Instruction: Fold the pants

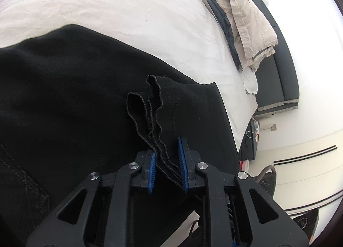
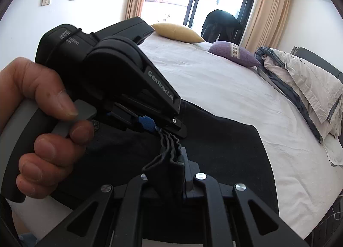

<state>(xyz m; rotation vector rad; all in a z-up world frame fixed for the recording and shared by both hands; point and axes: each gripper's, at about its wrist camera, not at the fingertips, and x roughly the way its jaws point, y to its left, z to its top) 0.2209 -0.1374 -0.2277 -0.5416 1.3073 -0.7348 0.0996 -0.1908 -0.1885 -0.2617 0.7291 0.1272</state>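
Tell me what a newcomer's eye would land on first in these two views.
The black pants sprawl over the near part of the white bed, and both tools hold the same bunched hem. In the right wrist view, a hand holding the left gripper fills the left side. At the bed's far right edge lies a rumpled beige quilt, a purple pillow behind it.

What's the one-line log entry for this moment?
left tool: shut on hem | right tool: shut on same hem | pants: black, lying on white bed
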